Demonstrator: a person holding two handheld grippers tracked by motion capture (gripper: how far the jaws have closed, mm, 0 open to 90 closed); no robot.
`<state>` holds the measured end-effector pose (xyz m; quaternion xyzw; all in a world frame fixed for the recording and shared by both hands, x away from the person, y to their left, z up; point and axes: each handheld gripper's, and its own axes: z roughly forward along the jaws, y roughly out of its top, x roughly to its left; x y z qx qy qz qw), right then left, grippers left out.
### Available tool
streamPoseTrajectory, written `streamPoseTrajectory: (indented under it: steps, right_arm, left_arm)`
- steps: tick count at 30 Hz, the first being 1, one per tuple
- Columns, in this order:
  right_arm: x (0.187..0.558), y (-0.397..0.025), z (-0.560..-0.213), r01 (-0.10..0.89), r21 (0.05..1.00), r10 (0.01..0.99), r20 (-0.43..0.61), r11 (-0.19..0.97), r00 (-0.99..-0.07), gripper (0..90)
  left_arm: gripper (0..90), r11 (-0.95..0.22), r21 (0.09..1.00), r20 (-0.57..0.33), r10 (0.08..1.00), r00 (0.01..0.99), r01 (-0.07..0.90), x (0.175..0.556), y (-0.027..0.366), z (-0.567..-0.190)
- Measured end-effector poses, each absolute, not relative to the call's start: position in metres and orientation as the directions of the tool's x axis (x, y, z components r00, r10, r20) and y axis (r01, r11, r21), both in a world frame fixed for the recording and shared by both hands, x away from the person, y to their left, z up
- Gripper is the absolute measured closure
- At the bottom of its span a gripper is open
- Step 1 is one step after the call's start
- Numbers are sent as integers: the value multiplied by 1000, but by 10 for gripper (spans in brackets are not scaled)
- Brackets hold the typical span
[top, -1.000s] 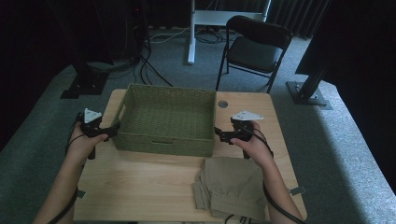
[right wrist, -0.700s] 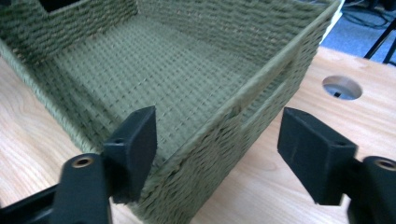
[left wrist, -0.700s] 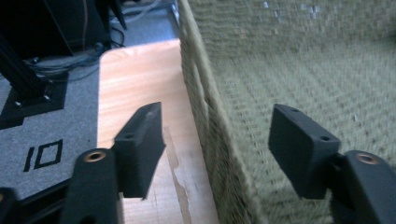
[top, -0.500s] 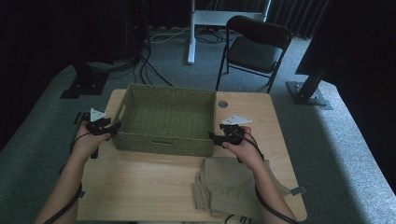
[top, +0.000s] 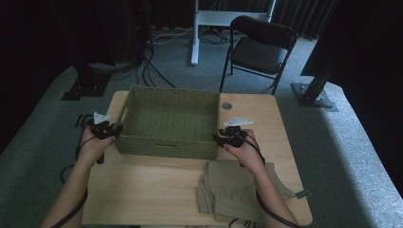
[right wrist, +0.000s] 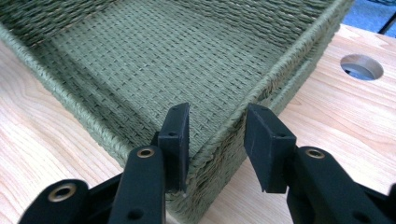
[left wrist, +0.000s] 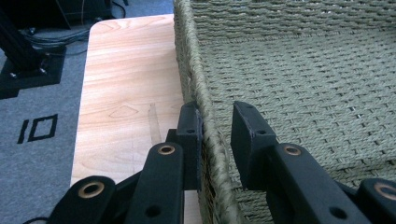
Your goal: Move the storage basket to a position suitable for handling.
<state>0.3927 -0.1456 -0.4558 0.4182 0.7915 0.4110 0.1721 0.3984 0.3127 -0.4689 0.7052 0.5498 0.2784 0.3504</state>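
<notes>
- Woven green basket (top: 168, 121) sits on the far half of the desk (top: 142, 190), its far wall close to the desk's far edge, its inside bare.
- Left gripper (left wrist: 215, 128) has closed in from a second ago: its jaws now straddle the basket's left rim, one outside touching the weave, one inside with a gap, so spread rather than pinching.
- Right gripper (right wrist: 217, 133) has likewise moved onto the near right corner rim, jaws apart on either side.
- Judged from this, both grips are about to close for a two-handed lift or shift.
- Folded khaki garment (top: 237, 190) lies by the desk's near right corner, under the right forearm.
</notes>
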Motion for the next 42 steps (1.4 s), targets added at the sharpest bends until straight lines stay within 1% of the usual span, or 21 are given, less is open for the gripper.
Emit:
streamPoseTrajectory:
  steps: [1, 3, 5, 11, 16, 26, 28, 30, 42]
  right_arm:
    - [393, -146, -456, 521, 794, 810, 64, 313, -583, 624]
    - [393, -147, -456, 516, 797, 818, 48, 315, -573, 636]
    - [393, -149, -456, 526, 796, 828, 57, 299, -558, 648]
    - [393, -151, -456, 541, 794, 844, 68, 276, -531, 681]
    - [392, -152, -456, 551, 791, 851, 75, 267, -520, 689]
    - [390, -156, -456, 548, 793, 858, 64, 266, -510, 703]
    - [389, -157, -456, 550, 793, 859, 70, 260, -507, 704]
    - [390, -160, -456, 552, 794, 861, 73, 256, -504, 707]
    - [391, -174, -456, 563, 794, 877, 82, 230, -473, 722]
  left_arm:
    - [796, -151, 800, 6, 970, 244, 580, 397, 312, -469]
    - [798, -125, 807, -22, 970, 241, 577, 393, 312, -470]
    - [797, -113, 813, -32, 971, 237, 572, 390, 311, -472]
    - [797, -120, 813, -17, 973, 230, 569, 380, 305, -472]
    - [796, -107, 816, -25, 975, 220, 568, 377, 303, -472]
    - [788, -120, 816, -20, 972, 235, 565, 373, 299, -472]
    - [777, -112, 820, -30, 971, 237, 561, 374, 298, -474]
    - [769, -105, 821, -39, 970, 239, 561, 375, 296, -474]
    - [771, -121, 814, -30, 968, 249, 569, 380, 278, -473]
